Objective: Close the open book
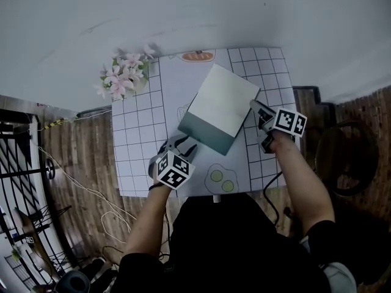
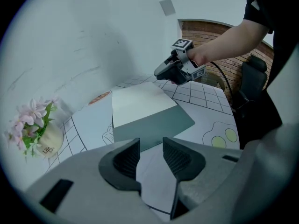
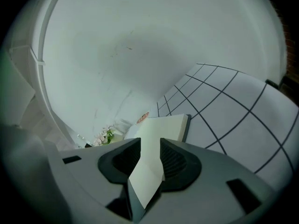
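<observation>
The book [image 1: 220, 108] lies in the middle of the table [image 1: 137, 163], with the flowers [image 1: 122, 78] at the table's far left corner. The left gripper [image 1: 183, 144] hangs just before the book's near corner. The right gripper [image 1: 256, 107] is at the book's right side, with an edge of the book between its jaws.

We see a small table [image 1: 137, 163], its top white and ruled with a dark grid. A fried-egg drawing [image 1: 221, 177] is printed at the near edge and a bread drawing [image 1: 197, 56] at the far edge. A book [image 1: 221, 105] with a teal cover lies near the middle, skewed to the grid. A pot of pink flowers [image 1: 124, 78] stands at the far left corner.
</observation>
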A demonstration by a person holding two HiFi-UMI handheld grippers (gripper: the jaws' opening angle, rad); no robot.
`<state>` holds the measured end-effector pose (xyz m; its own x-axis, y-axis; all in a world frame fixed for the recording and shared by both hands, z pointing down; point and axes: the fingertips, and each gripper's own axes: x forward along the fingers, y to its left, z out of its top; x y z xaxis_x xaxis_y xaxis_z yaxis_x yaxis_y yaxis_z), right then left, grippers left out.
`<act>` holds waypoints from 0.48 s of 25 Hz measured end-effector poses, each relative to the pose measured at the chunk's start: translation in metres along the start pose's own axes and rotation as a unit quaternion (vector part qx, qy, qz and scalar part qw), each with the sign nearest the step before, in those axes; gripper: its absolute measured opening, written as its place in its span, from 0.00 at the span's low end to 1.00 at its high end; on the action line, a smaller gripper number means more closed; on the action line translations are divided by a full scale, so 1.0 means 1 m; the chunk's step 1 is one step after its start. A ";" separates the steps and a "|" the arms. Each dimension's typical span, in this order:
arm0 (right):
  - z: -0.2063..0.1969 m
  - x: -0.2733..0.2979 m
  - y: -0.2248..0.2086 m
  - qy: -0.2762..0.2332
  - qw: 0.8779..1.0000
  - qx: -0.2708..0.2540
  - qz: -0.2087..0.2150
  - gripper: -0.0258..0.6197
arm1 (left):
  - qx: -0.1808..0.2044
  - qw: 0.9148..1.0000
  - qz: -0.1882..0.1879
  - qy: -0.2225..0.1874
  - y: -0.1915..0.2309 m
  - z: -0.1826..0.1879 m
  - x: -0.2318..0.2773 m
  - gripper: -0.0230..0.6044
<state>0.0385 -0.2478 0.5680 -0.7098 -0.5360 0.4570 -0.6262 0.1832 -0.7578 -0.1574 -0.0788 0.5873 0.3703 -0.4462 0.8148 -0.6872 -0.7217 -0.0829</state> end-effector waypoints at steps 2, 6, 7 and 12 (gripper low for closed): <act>0.002 -0.001 0.006 0.003 1.000 -0.019 0.000 0.25 | -0.001 1.000 0.000 0.003 0.001 -0.002 0.003 0.29; -0.014 -0.011 0.007 0.017 0.999 -0.035 -0.004 0.26 | -0.002 1.000 -0.003 0.002 0.000 0.001 0.006 0.29; -0.021 -0.014 0.005 0.022 0.999 -0.032 -0.005 0.27 | -0.001 1.000 -0.003 0.002 0.000 0.002 0.007 0.29; -0.064 -0.026 -0.005 0.061 0.997 -0.030 -0.018 0.28 | 0.009 1.000 -0.006 -0.001 -0.005 0.003 0.004 0.29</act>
<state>0.0393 -0.1822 0.5894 -0.7178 -0.4392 0.5402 -0.6683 0.2170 -0.7116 -0.1511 -0.0786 0.5895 0.3791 -0.4381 0.8150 -0.6711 -0.7366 -0.0838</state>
